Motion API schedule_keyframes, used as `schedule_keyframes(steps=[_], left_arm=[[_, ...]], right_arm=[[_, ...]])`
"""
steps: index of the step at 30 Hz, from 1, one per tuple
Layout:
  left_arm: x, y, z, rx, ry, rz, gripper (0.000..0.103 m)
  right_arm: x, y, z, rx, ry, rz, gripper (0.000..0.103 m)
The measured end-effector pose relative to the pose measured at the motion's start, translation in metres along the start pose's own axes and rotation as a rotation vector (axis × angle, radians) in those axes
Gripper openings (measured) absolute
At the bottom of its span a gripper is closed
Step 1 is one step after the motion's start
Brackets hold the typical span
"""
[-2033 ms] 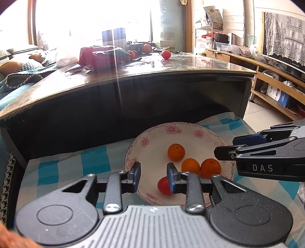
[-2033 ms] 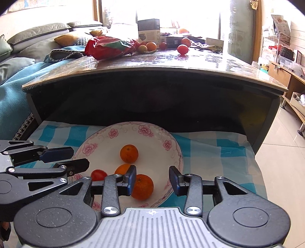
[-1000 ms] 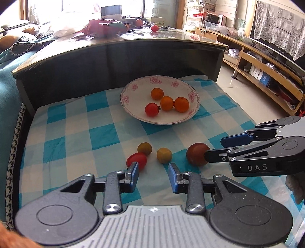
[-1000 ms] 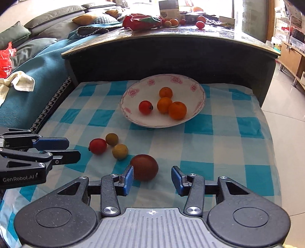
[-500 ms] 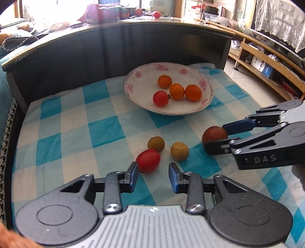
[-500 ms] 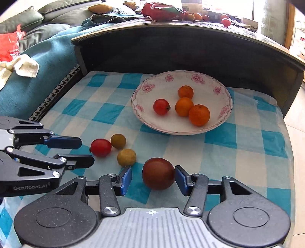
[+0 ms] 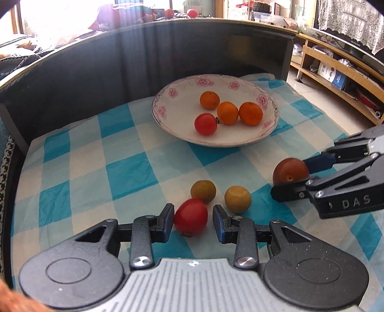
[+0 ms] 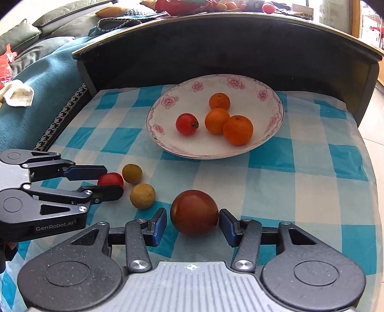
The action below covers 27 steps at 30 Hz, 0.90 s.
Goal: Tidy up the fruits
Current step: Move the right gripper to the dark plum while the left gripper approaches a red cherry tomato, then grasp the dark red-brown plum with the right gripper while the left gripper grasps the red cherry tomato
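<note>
- Flowered plate (image 7: 168, 112) on a blue-and-white checked cloth (image 7: 129, 172), just in front of a dark table's side wall (image 7: 96, 72); used below as the landmark.
- In the plate: three oranges (image 7: 227, 112) clustered, with a small red tomato (image 7: 205, 124) touching the middle one on the near-left side.
- On the cloth, nearer than the plate and well apart from it: two yellowish-brown round fruits (image 7: 237, 199), side by side with a small gap.
- Left gripper (image 7: 193, 222), near-left of the plate, spread around a second red tomato (image 7: 190, 219); left pad touching or almost touching it, right pad with a visible gap, so not pinching.
- Right gripper (image 8: 193, 222), near side of the plate, straddling a large dark red-brown fruit (image 8: 194, 212); right pad at its skin, left pad with a sliver of cloth showing between; jaws have just been opening, fruit between them, resting on the cloth.
- More fruit and a red bag (image 8: 182, 6) on the tabletop, far beyond the plate.
</note>
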<state>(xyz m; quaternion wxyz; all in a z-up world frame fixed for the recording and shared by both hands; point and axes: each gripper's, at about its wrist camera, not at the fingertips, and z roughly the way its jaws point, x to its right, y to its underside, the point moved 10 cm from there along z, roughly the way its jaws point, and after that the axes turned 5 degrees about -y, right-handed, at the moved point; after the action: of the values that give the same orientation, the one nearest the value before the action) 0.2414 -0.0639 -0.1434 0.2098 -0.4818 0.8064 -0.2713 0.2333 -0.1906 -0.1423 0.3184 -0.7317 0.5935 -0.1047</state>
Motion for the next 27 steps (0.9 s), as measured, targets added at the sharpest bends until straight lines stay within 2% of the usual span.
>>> schedule_keyframes(steps=[7, 13, 15, 20, 27], left_arm=[[0.0, 0.003, 0.001, -0.002, -0.014, -0.003, 0.044], [0.0, 0.005, -0.002, -0.002, -0.021, -0.001, 0.038], [0.0, 0.005, -0.003, -0.013, -0.008, -0.008, 0.038], [0.005, 0.006, -0.014, -0.01, 0.016, 0.001, 0.038], [0.017, 0.016, -0.023, -0.028, 0.055, 0.032, 0.038]], right_arm=[[0.002, 0.0, -0.001, 0.012, -0.011, 0.009, 0.045], [0.0, 0.0, -0.002, 0.016, 0.001, -0.021, 0.045], [0.001, -0.001, -0.002, 0.022, 0.004, -0.015, 0.035], [-0.005, -0.002, -0.002, -0.001, 0.018, -0.044, 0.034], [-0.014, 0.015, -0.018, -0.051, 0.007, -0.085, 0.034]])
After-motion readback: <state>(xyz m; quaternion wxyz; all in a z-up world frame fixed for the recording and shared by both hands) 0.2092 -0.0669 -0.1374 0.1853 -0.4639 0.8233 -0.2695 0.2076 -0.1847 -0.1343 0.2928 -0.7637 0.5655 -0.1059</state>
